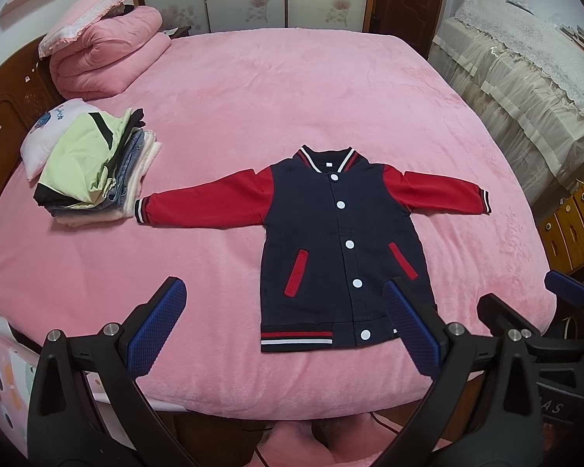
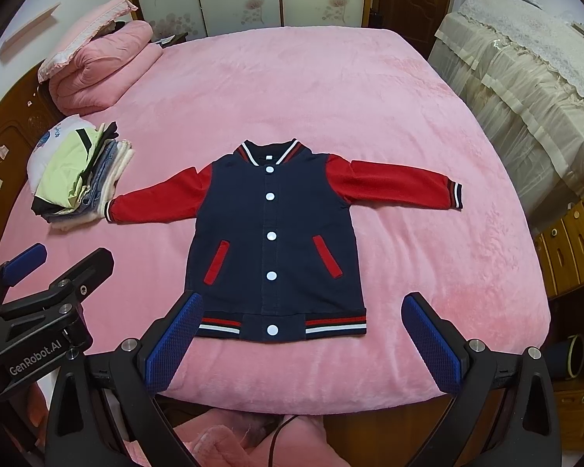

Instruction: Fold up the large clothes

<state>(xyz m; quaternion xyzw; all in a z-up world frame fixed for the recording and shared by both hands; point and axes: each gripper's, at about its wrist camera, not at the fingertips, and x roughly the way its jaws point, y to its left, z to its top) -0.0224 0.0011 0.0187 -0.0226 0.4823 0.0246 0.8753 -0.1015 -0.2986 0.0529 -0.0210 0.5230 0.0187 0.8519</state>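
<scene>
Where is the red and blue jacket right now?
The jacket lies flat, sleeves spread, mid-bed on the pink blanket, with the stack of folded clothes by the sleeve on the picture's left.

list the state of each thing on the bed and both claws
jacket: spread flat face up, snaps closed, both sleeves out, unfolded
clothes pile: folded, stacked by the jacket's sleeve cuff
quilt: folded, at the bed's far corner
small pillow: lying under the pile's far edge
left claw: open, holding nothing
right claw: open, holding nothing
</scene>
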